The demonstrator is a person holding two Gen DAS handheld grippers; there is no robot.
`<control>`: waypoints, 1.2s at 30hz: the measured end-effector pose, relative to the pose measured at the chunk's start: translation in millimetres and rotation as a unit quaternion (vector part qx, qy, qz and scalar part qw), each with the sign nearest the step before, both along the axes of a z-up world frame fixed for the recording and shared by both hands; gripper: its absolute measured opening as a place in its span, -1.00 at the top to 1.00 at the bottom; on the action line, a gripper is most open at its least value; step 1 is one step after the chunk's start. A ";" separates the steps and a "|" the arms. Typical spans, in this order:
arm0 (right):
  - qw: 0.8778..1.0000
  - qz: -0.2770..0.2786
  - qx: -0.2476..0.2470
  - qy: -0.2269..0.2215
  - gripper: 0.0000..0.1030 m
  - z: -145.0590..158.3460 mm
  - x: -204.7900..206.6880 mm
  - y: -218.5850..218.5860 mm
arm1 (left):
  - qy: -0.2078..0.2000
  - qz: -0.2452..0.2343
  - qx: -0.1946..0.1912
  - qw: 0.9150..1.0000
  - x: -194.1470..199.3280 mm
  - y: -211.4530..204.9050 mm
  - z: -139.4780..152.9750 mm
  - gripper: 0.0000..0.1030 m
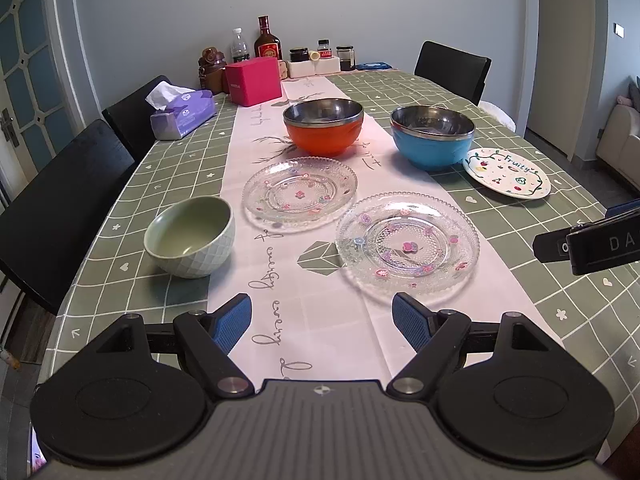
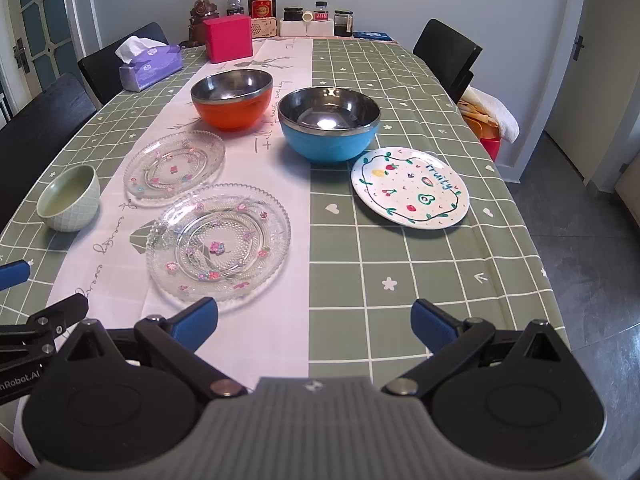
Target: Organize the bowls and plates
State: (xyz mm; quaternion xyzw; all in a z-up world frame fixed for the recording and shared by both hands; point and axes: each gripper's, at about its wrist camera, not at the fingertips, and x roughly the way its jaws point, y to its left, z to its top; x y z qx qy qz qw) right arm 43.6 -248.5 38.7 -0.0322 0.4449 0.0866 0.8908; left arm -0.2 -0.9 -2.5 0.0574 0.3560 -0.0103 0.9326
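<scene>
Desk (image 2: 400,280): covered with a green checked cloth and a pale pink runner (image 1: 320,320) down its length.

Left claw (image 1: 322,322): jaws spread wide, holding nothing, above the near end of the runner.

Right claw (image 2: 314,322): jaws spread wide, holding nothing, above the near edge of the desk where runner meets green cloth.

Near glass plate (image 2: 218,246): clear, beaded rim, small flower decals; flat on the runner, just ahead of both claws.

Far glass plate (image 2: 174,168): same pattern, on the runner just behind the near one; whether the rims touch cannot be told.

Green bowl (image 1: 190,236): pale ceramic, upright, empty, on the green cloth left of the glass plates.

Orange bowl (image 1: 323,126): steel-lined, upright, on the runner behind the far glass plate.

Blue bowl (image 2: 329,124): steel-lined, upright, right of the orange bowl, apart from it.

Fruit plate (image 2: 410,188): white with painted fruit and the word "Fruity", flat on the green cloth just beside the blue bowl.

Far end: purple tissue pack (image 1: 184,114), pink box (image 1: 253,80), bottles and jars against the wall.
</scene>
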 end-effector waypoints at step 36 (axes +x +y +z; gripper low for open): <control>1.000 0.012 -0.007 0.001 -0.95 -4.0 -0.6 4.3 | 0.004 -0.004 0.003 1.000 -0.7 -1.7 -1.5 -0.82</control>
